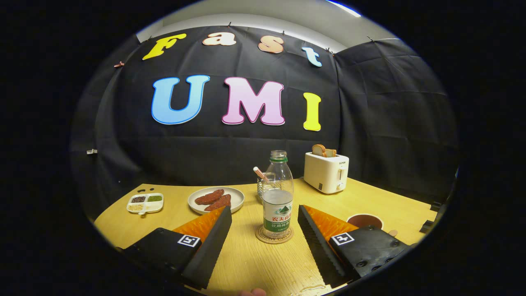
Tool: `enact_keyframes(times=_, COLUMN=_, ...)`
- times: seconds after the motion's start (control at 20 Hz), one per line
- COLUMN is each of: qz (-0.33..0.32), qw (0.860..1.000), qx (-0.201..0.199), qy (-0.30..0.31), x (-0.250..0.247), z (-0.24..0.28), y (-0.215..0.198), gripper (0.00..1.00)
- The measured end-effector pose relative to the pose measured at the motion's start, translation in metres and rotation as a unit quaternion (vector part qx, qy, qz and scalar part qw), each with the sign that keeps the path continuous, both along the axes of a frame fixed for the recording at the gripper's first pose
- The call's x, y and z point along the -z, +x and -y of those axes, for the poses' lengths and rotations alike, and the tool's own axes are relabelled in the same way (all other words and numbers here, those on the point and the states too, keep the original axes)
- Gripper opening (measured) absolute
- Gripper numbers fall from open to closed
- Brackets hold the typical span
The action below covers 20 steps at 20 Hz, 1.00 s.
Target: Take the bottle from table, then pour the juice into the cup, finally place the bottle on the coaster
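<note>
We see the gripper (pixel 265 213) with its fingers spread wide, gripping nothing. Between the fingertips and just ahead, a clear bottle (pixel 277 195) stands upright on a round coaster (pixel 274 237), uncapped, partly filled. A cup (pixel 365 220) sits behind the right finger. Farther back on the wooden table (pixel 254 263) are a plate (pixel 216 200) and a toaster (pixel 326 172).

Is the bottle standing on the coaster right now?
Yes, the bottle stands upright on the round coaster, just ahead of the open gripper, whose fingers are apart on either side without touching it.
</note>
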State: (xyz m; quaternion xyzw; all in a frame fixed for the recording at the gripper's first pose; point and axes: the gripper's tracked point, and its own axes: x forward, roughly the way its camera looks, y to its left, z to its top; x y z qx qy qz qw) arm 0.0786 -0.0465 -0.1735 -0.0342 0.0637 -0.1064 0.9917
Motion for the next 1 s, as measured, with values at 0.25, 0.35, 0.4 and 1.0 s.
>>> enact_keyframes(times=0.25, qz=0.017, qw=0.999, qx=-0.043, qy=0.012, x=-0.055, z=-0.023, y=-0.021, gripper=0.99)
enact_keyframes(times=0.35, qz=0.025, qw=0.998, qx=-0.059, qy=0.019, x=-0.075, z=-0.029, y=-0.029, gripper=0.99)
enact_keyframes(times=0.4, qz=0.028, qw=0.997, qx=-0.065, qy=0.020, x=-0.084, z=-0.031, y=-0.034, gripper=0.99)
enact_keyframes(times=1.0, qz=0.023, qw=0.993, qx=-0.108, qy=0.035, x=-0.120, z=-0.011, y=-0.065, gripper=0.99)
